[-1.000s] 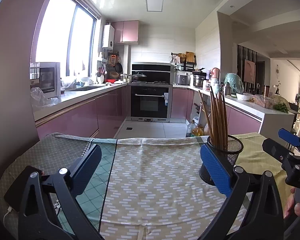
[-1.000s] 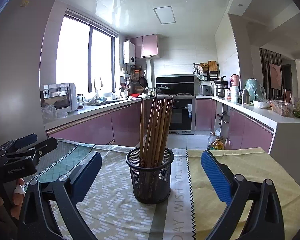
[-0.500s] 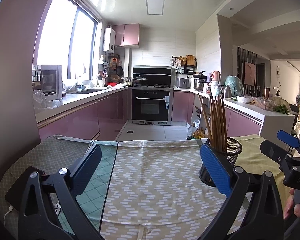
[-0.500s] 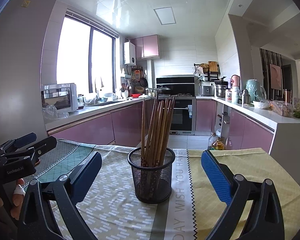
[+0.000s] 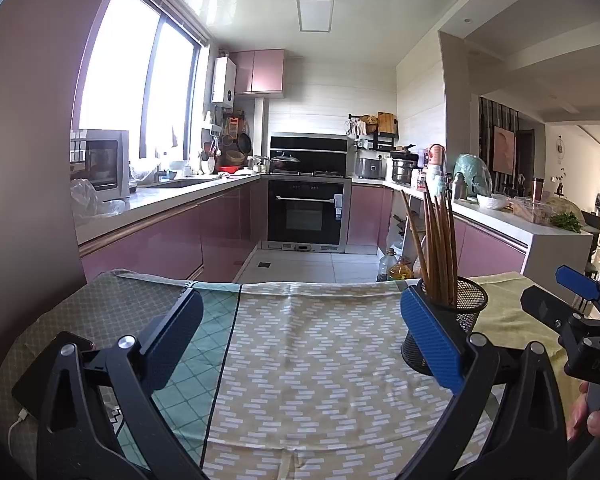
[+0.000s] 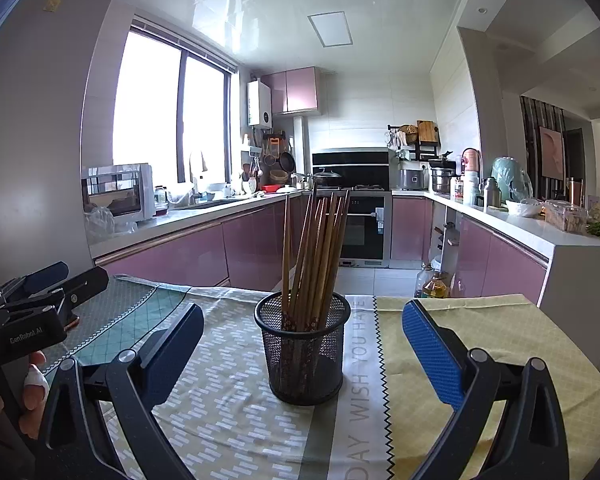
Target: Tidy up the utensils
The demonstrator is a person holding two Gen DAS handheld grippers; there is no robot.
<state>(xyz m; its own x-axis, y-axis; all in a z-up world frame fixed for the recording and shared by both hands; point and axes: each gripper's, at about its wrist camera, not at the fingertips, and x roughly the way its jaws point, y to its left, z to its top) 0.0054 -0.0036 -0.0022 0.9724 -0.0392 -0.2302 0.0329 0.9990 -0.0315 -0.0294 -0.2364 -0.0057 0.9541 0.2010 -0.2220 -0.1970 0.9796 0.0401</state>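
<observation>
A black mesh holder [image 6: 302, 350] stands upright on the table, with several brown wooden chopsticks [image 6: 314, 256] standing in it. My right gripper [image 6: 302, 346] is open and empty, its blue pads on either side of the holder and nearer the camera. My left gripper [image 5: 300, 338] is open and empty over the patterned cloth; the holder [image 5: 466, 322] sits just behind its right pad, with the chopsticks [image 5: 438, 250] rising above. The right gripper also shows at the right edge of the left wrist view [image 5: 572, 300], and the left gripper shows at the left edge of the right wrist view [image 6: 52, 284].
The table wears patched cloths: green [image 5: 148, 308], beige zigzag [image 5: 312, 352] and yellow [image 6: 460, 332]. A dark phone with a white cable [image 5: 48, 364] lies at the left. Pink kitchen cabinets [image 5: 160, 240], an oven [image 5: 306, 214] and oil bottles [image 6: 434, 282] on the floor lie beyond the table's far edge.
Both views have tilted slightly, so the holder and table sit a little lower in frame. Both grippers stay open and nothing on the table has moved.
</observation>
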